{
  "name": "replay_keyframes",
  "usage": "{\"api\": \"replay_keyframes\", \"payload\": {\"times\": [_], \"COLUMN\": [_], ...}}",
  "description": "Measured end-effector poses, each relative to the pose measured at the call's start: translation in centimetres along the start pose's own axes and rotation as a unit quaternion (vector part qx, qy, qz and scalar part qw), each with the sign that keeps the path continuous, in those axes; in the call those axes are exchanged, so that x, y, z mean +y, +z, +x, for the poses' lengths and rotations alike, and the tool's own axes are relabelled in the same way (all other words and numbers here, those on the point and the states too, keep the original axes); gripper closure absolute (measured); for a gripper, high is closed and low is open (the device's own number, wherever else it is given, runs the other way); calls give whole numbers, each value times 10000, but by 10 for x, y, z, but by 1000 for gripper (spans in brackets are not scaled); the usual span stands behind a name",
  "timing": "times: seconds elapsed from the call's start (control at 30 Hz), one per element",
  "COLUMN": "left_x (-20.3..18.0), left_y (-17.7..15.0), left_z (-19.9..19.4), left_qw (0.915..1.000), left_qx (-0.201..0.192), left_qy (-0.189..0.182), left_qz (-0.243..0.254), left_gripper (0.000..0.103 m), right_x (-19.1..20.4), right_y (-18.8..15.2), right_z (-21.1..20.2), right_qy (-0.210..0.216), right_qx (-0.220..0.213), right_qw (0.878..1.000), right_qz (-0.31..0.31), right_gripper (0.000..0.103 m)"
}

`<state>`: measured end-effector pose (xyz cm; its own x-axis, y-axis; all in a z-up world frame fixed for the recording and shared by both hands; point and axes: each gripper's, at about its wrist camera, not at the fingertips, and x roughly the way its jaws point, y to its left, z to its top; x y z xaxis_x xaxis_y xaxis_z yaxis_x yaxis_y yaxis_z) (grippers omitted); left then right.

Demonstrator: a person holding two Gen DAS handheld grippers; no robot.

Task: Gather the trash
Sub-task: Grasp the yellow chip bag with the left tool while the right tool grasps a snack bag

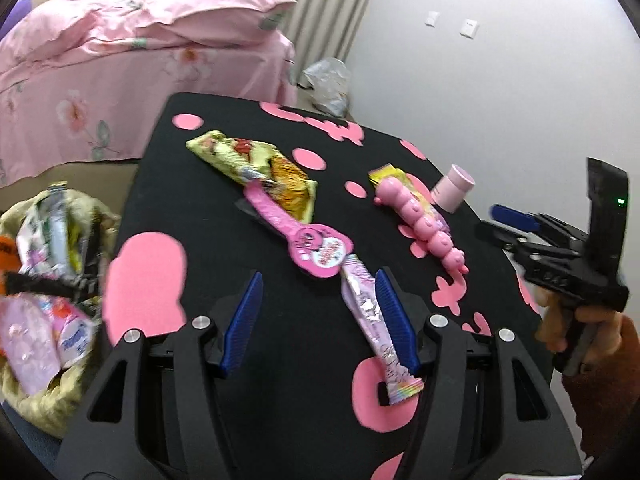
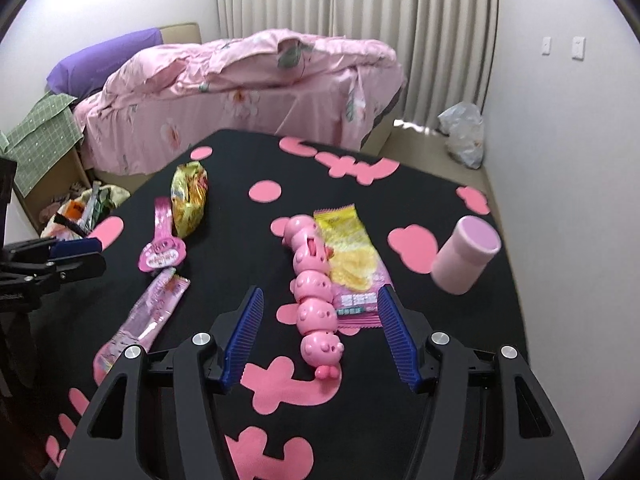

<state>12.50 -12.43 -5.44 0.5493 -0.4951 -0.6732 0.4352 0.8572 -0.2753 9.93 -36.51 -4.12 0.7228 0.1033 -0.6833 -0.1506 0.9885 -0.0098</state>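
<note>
My left gripper is open over the black table. A long pink wrapper lies flat between its jaws, close against the right finger, and is not pinched. My right gripper stands wide open over a pink caterpillar toy, which lies between its fingers untouched. Beside the toy lies a yellow-and-pink chip wrapper. A yellow snack bag and a pink guitar-shaped packet lie farther back. A woven basket holding several wrappers sits off the table's left edge.
A pink cup stands near the table's right edge. A bed with pink covers is behind the table, and a plastic bag lies on the floor by the wall. A person's hand holds the right gripper's handle.
</note>
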Motion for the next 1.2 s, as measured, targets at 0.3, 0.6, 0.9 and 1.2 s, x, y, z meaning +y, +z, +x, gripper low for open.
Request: {"api": "replay_keyframes", "payload": {"times": [0.3,0.6,0.9,1.2], "left_x": [29,52,22,49], "left_y": [73,85,50,20], "left_z": [31,93,71,11], "left_qw": [9992,9955,9964,9995], "left_qx": [-266,462,813,262], "left_qy": [227,443,162,-104], "left_qz": [-202,-704,189,-145], "left_gripper": [42,42,63,51], "right_x": [-32,-45,-51,-57], "right_y": [19,8,9,8], "right_z": [36,57,86,103], "right_qy": [-58,-87,188,730], "right_qx": [-17,174,504,691], "right_qw": [10000,9994,9971,9888], "right_qz": [-17,296,532,1104], "right_gripper": [55,57,57,58]}}
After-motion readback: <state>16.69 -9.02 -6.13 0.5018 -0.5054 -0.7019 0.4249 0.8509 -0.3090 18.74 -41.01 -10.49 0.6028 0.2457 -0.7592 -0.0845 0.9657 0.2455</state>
